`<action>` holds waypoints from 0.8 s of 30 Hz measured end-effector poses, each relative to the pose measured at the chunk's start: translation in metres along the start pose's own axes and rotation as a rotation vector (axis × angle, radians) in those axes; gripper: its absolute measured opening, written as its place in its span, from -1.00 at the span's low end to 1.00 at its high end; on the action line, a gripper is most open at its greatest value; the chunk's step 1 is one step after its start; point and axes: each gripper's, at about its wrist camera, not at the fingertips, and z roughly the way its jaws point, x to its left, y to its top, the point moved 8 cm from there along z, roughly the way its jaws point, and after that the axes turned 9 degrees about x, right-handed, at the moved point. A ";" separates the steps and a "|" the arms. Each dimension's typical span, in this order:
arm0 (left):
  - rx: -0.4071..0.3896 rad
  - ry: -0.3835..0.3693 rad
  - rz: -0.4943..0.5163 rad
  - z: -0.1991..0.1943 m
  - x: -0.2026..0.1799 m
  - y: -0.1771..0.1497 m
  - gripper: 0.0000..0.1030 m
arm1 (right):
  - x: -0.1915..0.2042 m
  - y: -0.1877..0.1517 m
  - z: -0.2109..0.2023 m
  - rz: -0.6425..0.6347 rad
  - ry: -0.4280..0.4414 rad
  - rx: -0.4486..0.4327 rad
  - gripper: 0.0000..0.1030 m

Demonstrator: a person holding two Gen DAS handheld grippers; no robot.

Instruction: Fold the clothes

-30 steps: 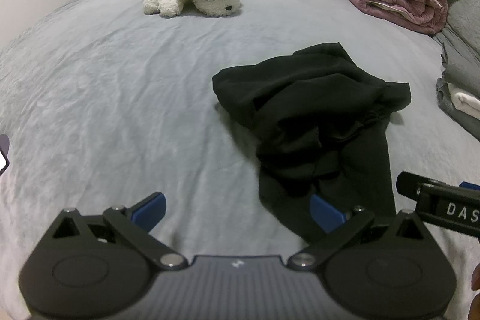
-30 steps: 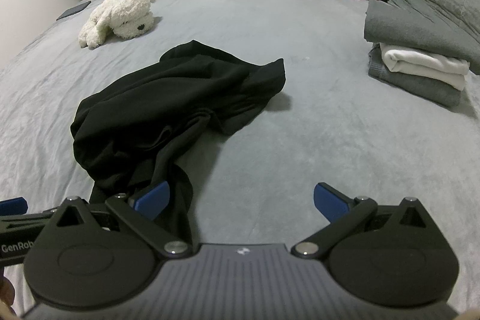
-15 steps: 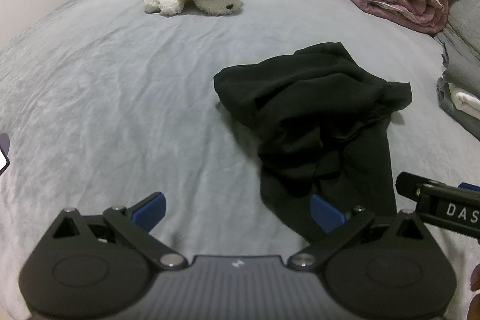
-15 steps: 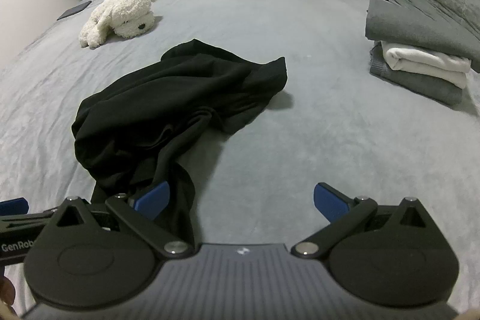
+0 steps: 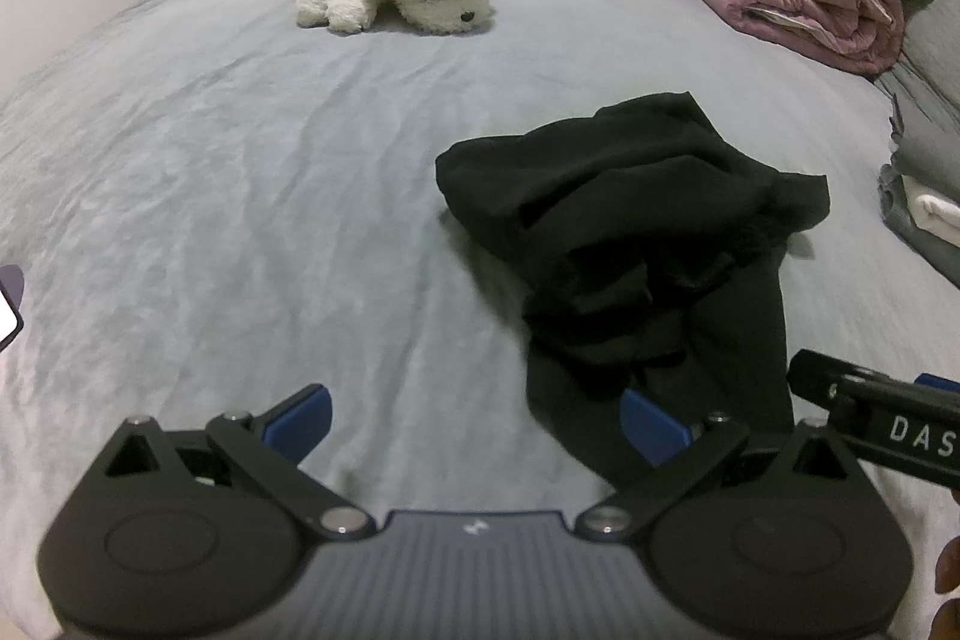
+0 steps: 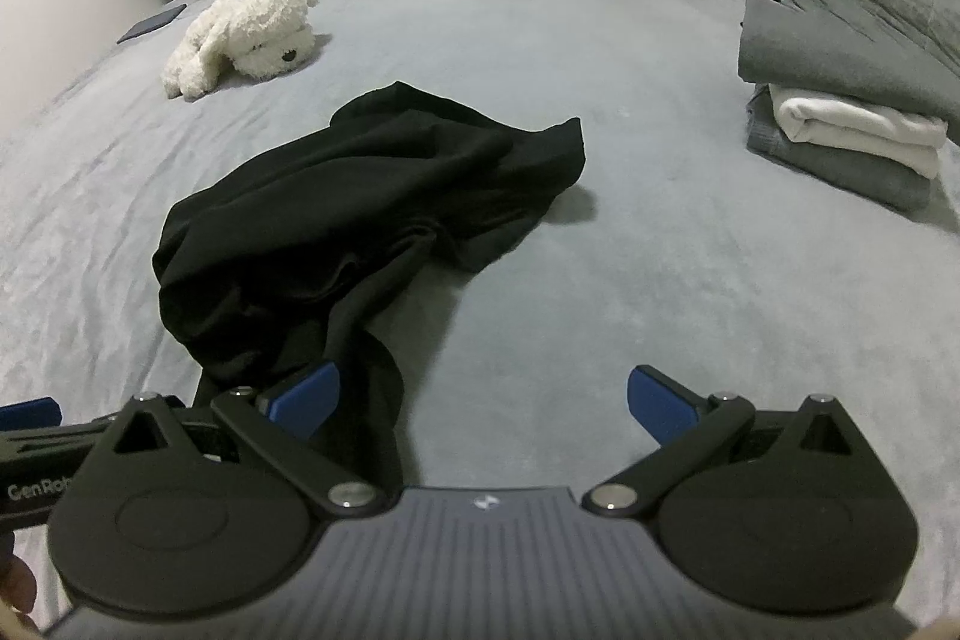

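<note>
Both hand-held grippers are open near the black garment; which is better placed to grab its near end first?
Marginally the right hand-held gripper: the black garment has its near tail under the left fingertip.

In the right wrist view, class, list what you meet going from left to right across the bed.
White plush dog → black garment → stack of folded clothes.

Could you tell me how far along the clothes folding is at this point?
Done: a folded stack sits at the bed's right side. In hand: nothing; the left gripper and right gripper are both open above the near end of the black garment. Left: that garment lies crumpled and needs spreading and folding.
</note>
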 end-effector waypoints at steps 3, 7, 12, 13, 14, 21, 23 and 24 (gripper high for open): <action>0.000 0.001 0.003 -0.001 0.000 0.000 0.99 | -0.001 0.000 0.000 0.001 -0.002 -0.002 1.00; 0.000 0.005 0.000 -0.001 0.001 0.000 0.99 | -0.001 0.001 0.000 0.009 -0.002 -0.002 1.00; 0.002 0.009 0.000 0.000 0.000 -0.001 0.99 | -0.002 0.002 -0.001 0.011 -0.001 -0.003 1.00; 0.003 0.009 0.000 0.000 0.000 -0.001 0.99 | -0.003 0.001 -0.001 0.011 -0.001 -0.004 1.00; 0.003 0.009 0.001 0.000 0.000 0.000 0.99 | -0.003 0.001 -0.001 0.011 -0.001 -0.004 1.00; 0.004 0.013 -0.002 0.002 0.000 0.000 0.99 | -0.004 0.002 -0.001 0.013 0.000 -0.003 1.00; 0.005 0.014 -0.003 0.003 0.000 0.001 0.99 | -0.004 0.002 0.000 0.013 -0.001 -0.002 1.00; 0.006 0.015 -0.004 0.003 0.001 0.001 0.99 | -0.004 0.002 0.000 0.013 -0.001 -0.002 1.00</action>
